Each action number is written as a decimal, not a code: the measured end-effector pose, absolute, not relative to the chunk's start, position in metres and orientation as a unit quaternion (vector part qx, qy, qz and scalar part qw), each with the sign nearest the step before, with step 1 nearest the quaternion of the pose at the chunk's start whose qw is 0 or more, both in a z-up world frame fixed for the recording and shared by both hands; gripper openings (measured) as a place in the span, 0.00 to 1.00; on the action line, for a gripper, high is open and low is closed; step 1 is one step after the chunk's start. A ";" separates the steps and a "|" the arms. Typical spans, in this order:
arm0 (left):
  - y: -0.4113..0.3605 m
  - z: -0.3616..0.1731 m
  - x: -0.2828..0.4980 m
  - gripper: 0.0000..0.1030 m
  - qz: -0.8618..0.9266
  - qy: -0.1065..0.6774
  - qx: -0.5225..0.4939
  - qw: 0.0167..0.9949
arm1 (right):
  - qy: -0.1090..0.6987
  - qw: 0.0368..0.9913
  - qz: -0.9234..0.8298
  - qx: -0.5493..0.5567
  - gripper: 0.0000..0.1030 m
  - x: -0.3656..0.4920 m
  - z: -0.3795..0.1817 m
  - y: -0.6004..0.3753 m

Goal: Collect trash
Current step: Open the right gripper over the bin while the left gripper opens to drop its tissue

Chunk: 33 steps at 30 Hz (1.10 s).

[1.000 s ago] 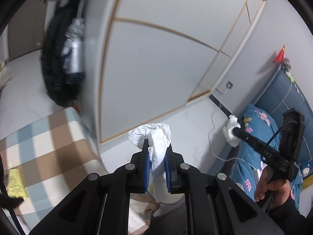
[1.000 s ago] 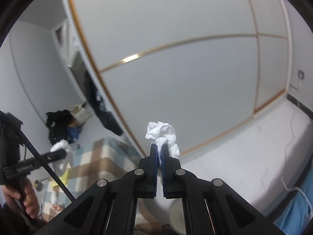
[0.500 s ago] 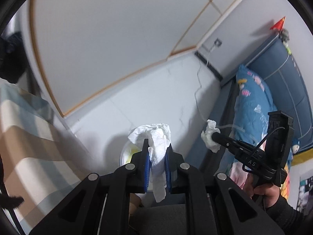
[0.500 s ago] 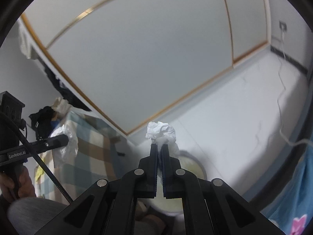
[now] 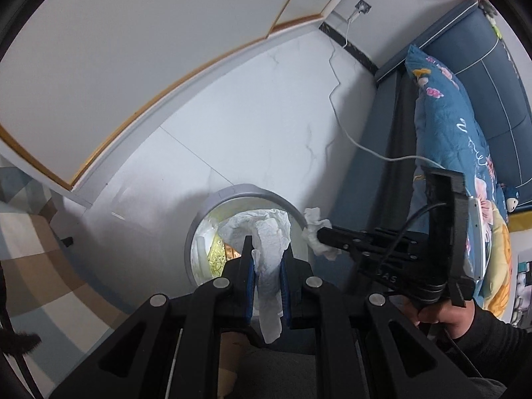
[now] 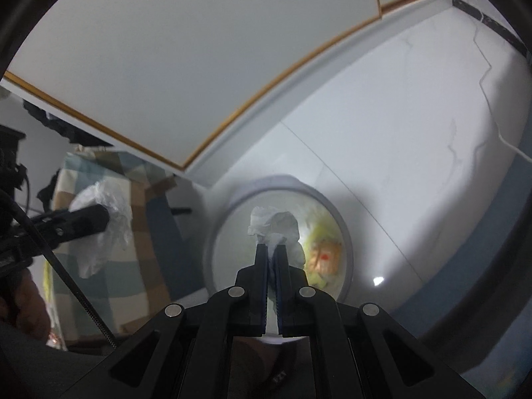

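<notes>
My left gripper (image 5: pixel 267 249) is shut on a crumpled white tissue (image 5: pixel 266 232) and holds it over the open round trash bin (image 5: pixel 232 196), which has yellow and orange wrappers inside. My right gripper (image 6: pixel 272 247) is shut on a smaller white tissue wad (image 6: pixel 274 222), also above the bin (image 6: pixel 276 183). In the left wrist view the right gripper (image 5: pixel 321 232) shows beside the bin's right rim with its tissue (image 5: pixel 314 224). In the right wrist view the left gripper (image 6: pixel 99 219) shows at the left with its tissue (image 6: pixel 99 206).
The bin stands on a white tiled floor (image 5: pixel 249 116) by a white wardrobe (image 5: pixel 149 33). A blue bed with floral bedding (image 5: pixel 449 116) is on the right, and a white cable (image 5: pixel 349 133) trails across the floor. A checked cloth (image 5: pixel 30 249) is on the left.
Both grippers have tilted down from the wardrobe toward the floor and moved over the bin, each still gripping its tissue.
</notes>
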State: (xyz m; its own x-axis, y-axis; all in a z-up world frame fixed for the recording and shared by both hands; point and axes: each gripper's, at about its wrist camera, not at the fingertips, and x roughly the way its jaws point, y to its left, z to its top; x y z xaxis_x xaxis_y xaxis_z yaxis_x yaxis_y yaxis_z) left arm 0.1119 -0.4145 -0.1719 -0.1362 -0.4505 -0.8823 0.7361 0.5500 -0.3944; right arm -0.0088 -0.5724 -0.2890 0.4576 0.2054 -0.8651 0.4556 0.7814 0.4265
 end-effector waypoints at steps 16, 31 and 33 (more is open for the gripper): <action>-0.427 -0.215 0.122 0.09 -0.441 0.654 0.129 0.602 | 0.540 0.766 -0.087 0.338 0.20 0.004 -0.325 -0.581; -0.438 -0.234 0.118 0.20 -0.428 0.679 0.155 0.576 | 0.505 0.778 -0.138 0.349 0.32 -0.010 -0.306 -0.604; -0.437 -0.235 0.117 0.43 -0.423 0.681 0.157 0.577 | 0.502 0.778 -0.141 0.350 0.33 -0.011 -0.304 -0.605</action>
